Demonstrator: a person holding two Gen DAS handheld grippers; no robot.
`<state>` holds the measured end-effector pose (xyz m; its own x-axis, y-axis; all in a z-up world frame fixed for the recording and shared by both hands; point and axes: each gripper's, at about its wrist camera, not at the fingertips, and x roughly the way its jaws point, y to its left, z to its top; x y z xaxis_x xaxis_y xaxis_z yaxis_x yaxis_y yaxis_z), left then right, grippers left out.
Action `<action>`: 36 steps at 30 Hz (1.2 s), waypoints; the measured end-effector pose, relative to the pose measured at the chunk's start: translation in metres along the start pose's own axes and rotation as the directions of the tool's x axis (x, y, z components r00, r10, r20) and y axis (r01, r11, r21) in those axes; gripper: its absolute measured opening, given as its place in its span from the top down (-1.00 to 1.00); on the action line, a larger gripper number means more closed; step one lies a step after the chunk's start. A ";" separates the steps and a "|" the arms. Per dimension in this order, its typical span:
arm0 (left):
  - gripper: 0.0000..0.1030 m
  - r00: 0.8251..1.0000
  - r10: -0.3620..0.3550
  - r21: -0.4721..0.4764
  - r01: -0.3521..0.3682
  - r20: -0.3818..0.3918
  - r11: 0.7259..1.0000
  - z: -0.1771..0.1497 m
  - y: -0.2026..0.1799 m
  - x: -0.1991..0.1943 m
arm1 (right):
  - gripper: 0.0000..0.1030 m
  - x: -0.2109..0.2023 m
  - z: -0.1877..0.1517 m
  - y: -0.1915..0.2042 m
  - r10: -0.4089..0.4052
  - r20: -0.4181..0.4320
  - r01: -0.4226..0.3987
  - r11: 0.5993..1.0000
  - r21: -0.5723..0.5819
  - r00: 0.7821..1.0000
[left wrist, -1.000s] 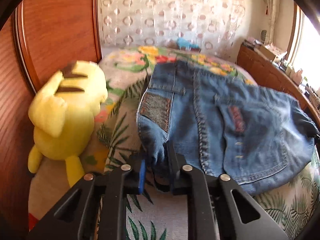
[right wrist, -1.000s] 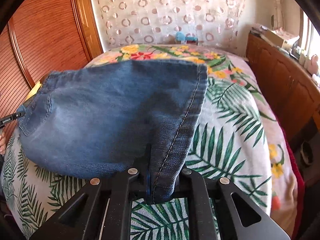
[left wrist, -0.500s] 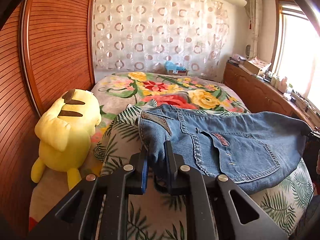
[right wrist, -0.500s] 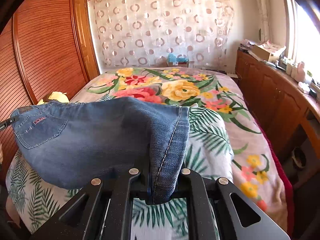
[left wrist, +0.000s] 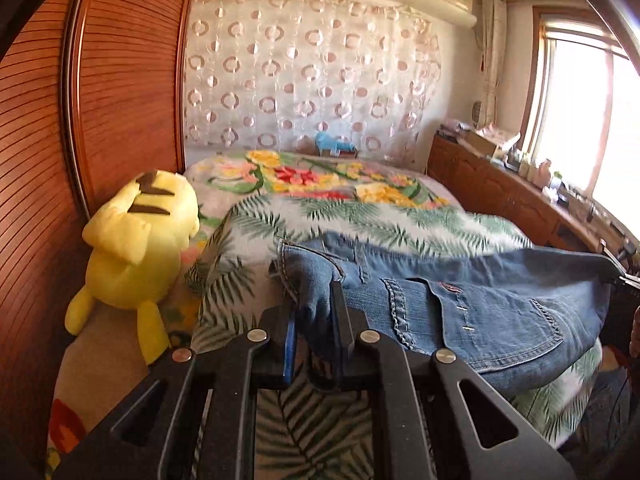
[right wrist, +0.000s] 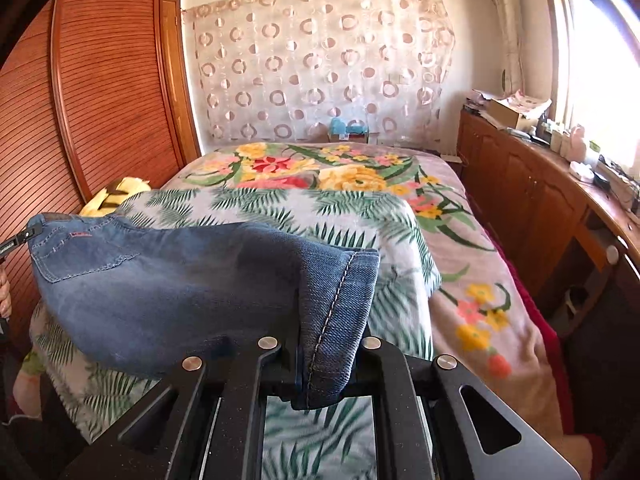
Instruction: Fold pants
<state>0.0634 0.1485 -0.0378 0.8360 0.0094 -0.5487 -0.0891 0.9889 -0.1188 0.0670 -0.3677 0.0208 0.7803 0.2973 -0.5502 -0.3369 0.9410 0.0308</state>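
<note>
Bed (right wrist: 472, 320) fills most of both views, spread with a flowered cover and a palm-leaf blanket (left wrist: 360, 216) over its near half. It serves as the folding surface, which is probably why the pants (left wrist: 480, 312) are held out lengthwise above it and not bunched. The denim hangs between the two tools, off the blanket along most of its length, with the middle sagging low toward it; whether it touches there I cannot tell. A yellow plush toy (left wrist: 136, 248) leans against the slatted wooden wardrobe (left wrist: 112, 92) on the left side of the bed, clear of the denim.

At the waistband end, the left hand-held gripper (left wrist: 314, 332) is clamped on a bunch of fabric near the back pocket, its fingers pointing forward and roughly level. At the other end, the right hand-held gripper (right wrist: 328, 360) is closed on the stitched hem of the legs, also level, with the hem doubled between its fingers. Both sit at about the same height, so the cloth is stretched fairly flat, likely ready to be lowered or folded end to end.
</note>
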 end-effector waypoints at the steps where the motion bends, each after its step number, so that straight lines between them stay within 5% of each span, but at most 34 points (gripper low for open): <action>1: 0.71 1.000 0.004 0.001 -0.004 -0.021 1.000 -0.007 0.002 0.004 | 0.80 -0.001 -0.007 0.001 0.006 -0.013 -0.006 1.000 0.007 1.000; 9: 0.59 0.990 0.022 -0.023 -0.025 -0.136 0.999 -0.056 0.010 0.019 | 0.70 0.033 -0.057 -0.010 0.046 -0.143 -0.031 0.994 0.101 0.989; 13: 0.40 0.990 0.029 -0.029 -0.033 -0.138 0.999 -0.058 0.013 0.015 | 0.47 0.040 -0.054 -0.022 0.023 -0.156 -0.001 0.991 0.137 0.987; 17: 0.09 0.993 0.029 -0.017 -0.031 -0.116 0.999 -0.055 0.011 0.010 | 0.45 0.035 -0.050 -0.019 0.019 -0.148 0.006 0.986 0.167 0.989; 20: 0.05 0.994 0.015 -0.012 -0.017 -0.110 1.000 -0.053 0.007 0.006 | 0.45 0.023 -0.057 -0.014 0.011 -0.135 0.011 0.987 0.163 0.991; 24: -0.59 0.992 -0.017 0.010 0.019 -0.122 1.000 -0.054 -0.006 0.007 | 0.45 0.021 -0.063 -0.011 0.006 -0.132 0.016 0.986 0.166 0.991; 36: -0.59 0.998 -0.038 0.027 0.040 -0.053 0.999 -0.041 -0.040 -0.008 | 0.44 0.007 -0.069 -0.013 -0.004 -0.121 0.023 0.987 0.158 0.993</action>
<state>0.0383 0.1031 -0.0629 0.8087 -0.0363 -0.5871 -0.0414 0.9921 -0.1184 0.0409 -0.3890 -0.0412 0.7124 0.2720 -0.6469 -0.2312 0.9613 0.1496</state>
